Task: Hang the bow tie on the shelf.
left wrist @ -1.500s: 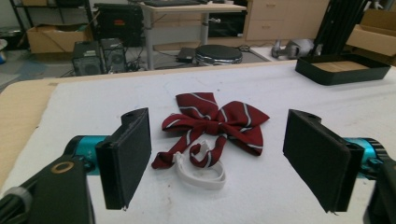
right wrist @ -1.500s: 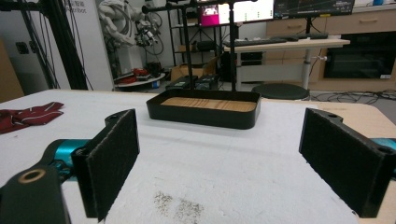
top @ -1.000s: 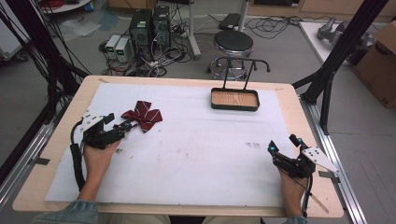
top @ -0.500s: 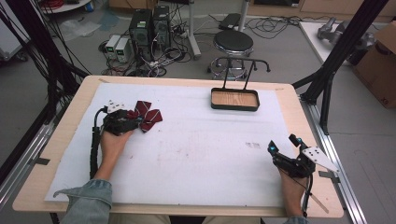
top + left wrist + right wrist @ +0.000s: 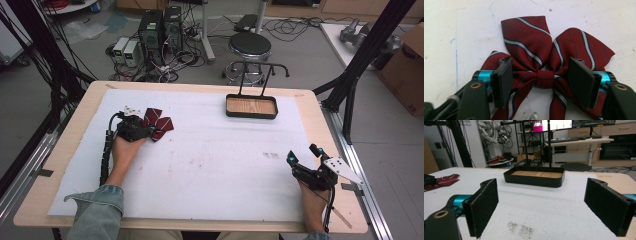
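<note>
A dark red bow tie with white and navy stripes lies on the white mat at the far left. In the left gripper view its knot sits between the two jaws. My left gripper is open and lowered over the bow tie, one pad on each side of the knot, the pads apart from it. My right gripper rests open near the table's front right, nothing between its pads. In the right gripper view, my right gripper points toward the tray, and the bow tie shows far left.
A black tray with a wooden floor and a tall wire handle stands at the back centre of the mat; its front wall faces the right gripper. A stool, computers and cables stand beyond the table's far edge.
My left gripper has moved forward and right from beside the bow tie to directly over it. The right gripper has stayed put.
</note>
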`<state>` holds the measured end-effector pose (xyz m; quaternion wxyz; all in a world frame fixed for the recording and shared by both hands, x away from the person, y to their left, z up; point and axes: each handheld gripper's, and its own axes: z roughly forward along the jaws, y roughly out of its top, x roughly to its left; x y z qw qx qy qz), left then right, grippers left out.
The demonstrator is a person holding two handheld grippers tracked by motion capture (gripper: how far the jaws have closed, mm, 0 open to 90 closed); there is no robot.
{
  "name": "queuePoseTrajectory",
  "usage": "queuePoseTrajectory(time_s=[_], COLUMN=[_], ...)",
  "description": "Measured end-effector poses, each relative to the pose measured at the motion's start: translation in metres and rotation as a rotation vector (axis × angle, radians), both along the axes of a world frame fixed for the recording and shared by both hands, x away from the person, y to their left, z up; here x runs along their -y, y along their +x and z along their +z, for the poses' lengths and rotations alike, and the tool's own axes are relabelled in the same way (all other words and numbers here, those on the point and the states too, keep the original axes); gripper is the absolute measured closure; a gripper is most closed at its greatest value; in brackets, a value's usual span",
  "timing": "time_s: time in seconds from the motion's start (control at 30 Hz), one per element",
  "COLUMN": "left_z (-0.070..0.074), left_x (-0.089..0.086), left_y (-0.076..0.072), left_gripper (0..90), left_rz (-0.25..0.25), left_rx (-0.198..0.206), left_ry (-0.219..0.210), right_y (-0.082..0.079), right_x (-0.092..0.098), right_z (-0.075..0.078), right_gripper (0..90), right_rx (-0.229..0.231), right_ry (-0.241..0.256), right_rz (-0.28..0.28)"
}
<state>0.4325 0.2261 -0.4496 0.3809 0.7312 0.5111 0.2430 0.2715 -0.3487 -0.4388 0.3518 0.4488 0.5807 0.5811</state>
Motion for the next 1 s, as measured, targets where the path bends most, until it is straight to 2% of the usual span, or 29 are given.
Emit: queuePoseTrajectory(time_s=[0.1,0.13,0.17,0.2,0.23,0.27,0.43,0.5,0.57,0.6,0.73,0.77,0.83,0.87,1.0], left_z=[-0.001,-0.001,-0.001,-0.001,0.000,0.000,0.005,0.009,0.019,0.019,0.040,0.040,0.054,0.054,0.070], left_x=[0.001,0.002,0.002,0.002,0.000,0.000,-0.001,0.000,0.001,0.001,0.008,0.008,0.018,0.018,0.033], left_y=[0.001,0.001,0.001,0.001,0.001,0.001,0.000,-0.001,-0.003,-0.003,-0.006,-0.006,-0.008,-0.008,-0.009], left_gripper=[47.1,47.1,53.9,53.9,60.2,62.3,65.1,65.2,65.2,65.2,65.2,65.1,65.1,65.1,65.1], left_rz=[-0.008,-0.008,-0.006,-0.007,-0.003,-0.003,0.008,-0.003,-0.019,-0.019,-0.054,-0.054,-0.081,-0.081,-0.118], left_rx=[-0.010,-0.011,-0.010,-0.009,-0.010,-0.010,-0.025,-0.005,0.035,0.035,0.100,0.100,0.140,0.140,0.183], left_ry=[0.012,0.015,0.018,0.019,0.015,0.015,-0.019,-0.029,-0.067,-0.067,-0.120,-0.120,-0.143,-0.143,-0.148], right_y=[0.000,0.000,0.000,0.000,0.000,0.000,0.000,0.000,0.000,0.000,0.000,0.000,0.000,0.000,0.001], right_x=[0.000,0.000,0.000,0.000,0.000,0.000,0.000,0.000,0.000,0.000,0.000,0.000,0.000,0.000,0.000], right_z=[0.000,0.000,0.000,0.000,0.000,0.000,0.000,0.000,0.000,0.000,0.000,0.000,0.000,0.000,0.000], right_gripper=[11.3,11.3,11.3,11.3,11.3,11.3,11.3,11.3,11.3,11.3,11.3,11.3,11.3,11.3,11.3], right_rx=[-0.002,-0.002,-0.001,-0.001,-0.001,-0.003,-0.001,-0.002,-0.002,-0.003,-0.002,-0.003,-0.003,-0.002,-0.002], right_ry=[0.000,0.000,-0.002,-0.002,-0.002,-0.001,0.001,0.003,0.001,0.001,0.000,0.001,0.003,0.004,0.004], right_rz=[0.000,0.000,0.000,0.000,0.000,-0.001,0.000,-0.001,0.001,0.001,0.001,0.002,0.001,0.002,0.002])
